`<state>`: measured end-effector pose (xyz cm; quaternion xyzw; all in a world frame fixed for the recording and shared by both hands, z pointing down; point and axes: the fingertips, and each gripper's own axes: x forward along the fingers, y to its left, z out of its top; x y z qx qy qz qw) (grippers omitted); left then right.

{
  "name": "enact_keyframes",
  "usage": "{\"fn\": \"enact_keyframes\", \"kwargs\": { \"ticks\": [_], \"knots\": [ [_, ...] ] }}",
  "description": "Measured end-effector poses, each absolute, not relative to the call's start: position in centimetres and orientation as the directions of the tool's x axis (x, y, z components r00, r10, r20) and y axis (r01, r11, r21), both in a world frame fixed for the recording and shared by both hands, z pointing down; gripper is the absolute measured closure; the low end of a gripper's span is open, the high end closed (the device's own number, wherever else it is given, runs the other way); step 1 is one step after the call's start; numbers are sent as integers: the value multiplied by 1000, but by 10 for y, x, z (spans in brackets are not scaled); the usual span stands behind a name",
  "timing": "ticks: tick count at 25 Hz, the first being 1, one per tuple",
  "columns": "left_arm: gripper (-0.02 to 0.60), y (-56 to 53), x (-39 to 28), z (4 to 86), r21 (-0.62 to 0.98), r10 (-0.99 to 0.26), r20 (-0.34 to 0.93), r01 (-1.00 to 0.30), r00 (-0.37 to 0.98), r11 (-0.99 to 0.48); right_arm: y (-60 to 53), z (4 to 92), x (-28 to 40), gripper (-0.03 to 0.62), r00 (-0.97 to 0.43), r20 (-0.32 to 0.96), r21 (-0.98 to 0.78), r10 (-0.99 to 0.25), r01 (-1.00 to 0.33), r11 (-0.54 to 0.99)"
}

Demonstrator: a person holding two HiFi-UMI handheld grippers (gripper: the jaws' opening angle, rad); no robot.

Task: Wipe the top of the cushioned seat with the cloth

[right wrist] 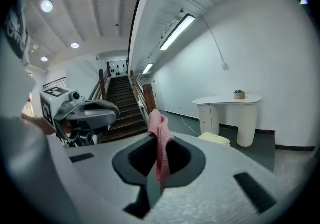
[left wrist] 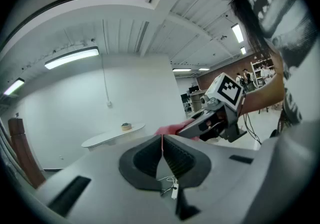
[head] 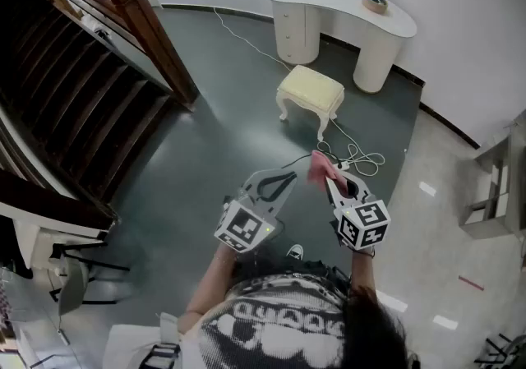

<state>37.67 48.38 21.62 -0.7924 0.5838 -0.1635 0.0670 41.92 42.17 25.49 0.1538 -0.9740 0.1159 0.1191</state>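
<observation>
A cream cushioned seat [head: 311, 89] with white carved legs stands on the dark floor ahead of me; a corner of the seat [right wrist: 215, 138] shows in the right gripper view. My right gripper [head: 329, 177] is shut on a pink cloth [head: 319, 168], which sticks up between its jaws as a pink cloth [right wrist: 160, 133]. My left gripper [head: 280, 183] hangs beside it, shut with nothing held, jaws pressed together [left wrist: 162, 155]. Both grippers are well short of the seat, in the air in front of me.
A white kidney-shaped desk [head: 337, 10] with a tape roll [head: 375, 1] stands behind the seat against the wall. A white cable [head: 355, 155] trails across the floor near the seat. A dark wooden staircase [head: 74, 88] fills the left. Shelving [head: 497, 186] stands at right.
</observation>
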Motion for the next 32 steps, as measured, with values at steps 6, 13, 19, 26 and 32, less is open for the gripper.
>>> {"fn": "enact_keyframes", "kwargs": {
  "ticks": [6, 13, 19, 26, 32],
  "knots": [
    [574, 479, 386, 222, -304, -942, 199, -897, 270, -321, 414, 258, 426, 580, -926, 256, -222, -276, -334, 916],
    [574, 472, 369, 224, -307, -943, 217, -899, 253, -312, 407, 261, 411, 580, -932, 251, -253, -262, -325, 911],
    [574, 465, 335, 230, -292, -945, 220, -908, 241, -300, 394, 264, 374, 580, -933, 258, -261, -249, -316, 912],
    [574, 447, 240, 242, -275, -948, 221, -919, 227, -284, 374, 277, 283, 580, -927, 281, -265, -249, -324, 908],
    [574, 422, 137, 239, -284, -941, 239, -909, 242, -306, 354, 279, 186, 580, -923, 286, -263, -259, -336, 905]
  ]
}}
